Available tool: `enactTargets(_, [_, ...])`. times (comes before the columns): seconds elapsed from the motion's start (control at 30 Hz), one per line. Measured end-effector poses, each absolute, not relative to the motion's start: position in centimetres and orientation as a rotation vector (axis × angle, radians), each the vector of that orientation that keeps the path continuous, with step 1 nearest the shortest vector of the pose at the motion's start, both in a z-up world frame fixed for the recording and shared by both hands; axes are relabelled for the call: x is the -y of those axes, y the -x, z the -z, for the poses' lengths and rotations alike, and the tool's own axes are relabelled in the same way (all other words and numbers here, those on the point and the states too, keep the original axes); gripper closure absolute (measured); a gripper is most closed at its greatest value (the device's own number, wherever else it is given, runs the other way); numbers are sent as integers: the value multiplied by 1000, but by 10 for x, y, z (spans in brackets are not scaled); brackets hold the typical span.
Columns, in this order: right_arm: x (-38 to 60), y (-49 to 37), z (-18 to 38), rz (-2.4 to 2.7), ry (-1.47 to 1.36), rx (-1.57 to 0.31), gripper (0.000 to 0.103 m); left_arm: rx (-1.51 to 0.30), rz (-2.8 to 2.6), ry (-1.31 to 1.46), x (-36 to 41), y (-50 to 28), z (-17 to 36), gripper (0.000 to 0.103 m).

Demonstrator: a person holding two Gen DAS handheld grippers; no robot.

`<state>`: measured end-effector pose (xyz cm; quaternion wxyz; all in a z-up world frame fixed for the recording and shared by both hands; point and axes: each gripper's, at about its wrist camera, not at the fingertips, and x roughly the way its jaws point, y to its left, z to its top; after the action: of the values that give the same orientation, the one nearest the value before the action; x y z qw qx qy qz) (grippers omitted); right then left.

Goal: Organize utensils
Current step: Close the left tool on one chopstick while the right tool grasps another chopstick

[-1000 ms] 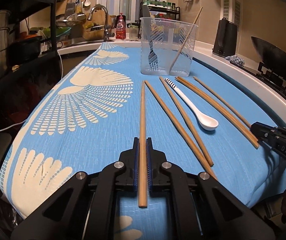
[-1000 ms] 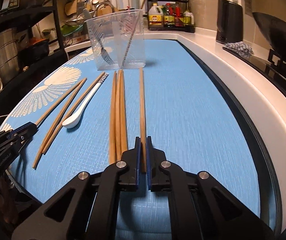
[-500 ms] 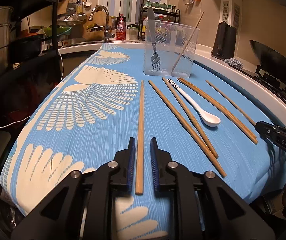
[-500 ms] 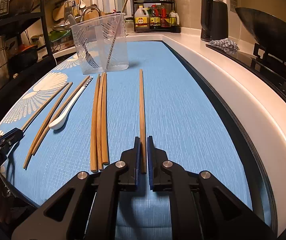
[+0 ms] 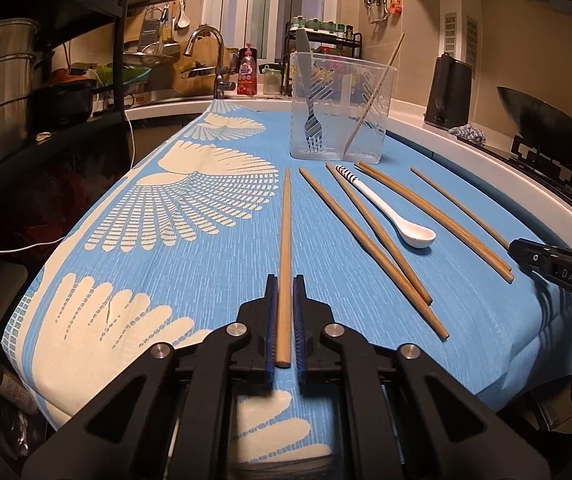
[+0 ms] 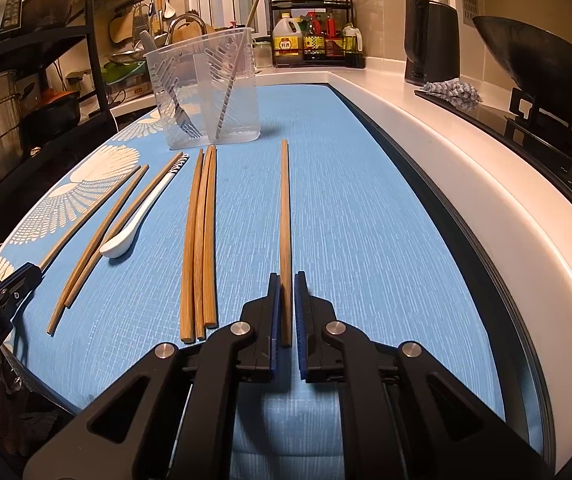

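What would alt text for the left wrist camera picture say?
Two black fingers grip one wooden chopstick lying on a blue patterned cloth. To its right lie more chopsticks and a white spoon; behind stands a clear holder with a fork.

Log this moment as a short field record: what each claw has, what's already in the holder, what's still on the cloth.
left claw: shut on a chopstick, the leftmost one on the cloth
right claw: shut on a lone chopstick, the rightmost one
clear holder: fork in one compartment, one leaning chopstick in the other
blue cloth: white spoon, two chopsticks left of it, three bundled right of it
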<state>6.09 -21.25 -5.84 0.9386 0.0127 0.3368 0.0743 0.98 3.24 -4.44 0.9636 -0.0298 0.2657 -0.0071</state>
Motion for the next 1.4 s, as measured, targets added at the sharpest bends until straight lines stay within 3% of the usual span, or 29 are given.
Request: enactTargets(1.4, [215,-60,45,-148,-60,-685,98,-535,16,62,-34,-11,39,96])
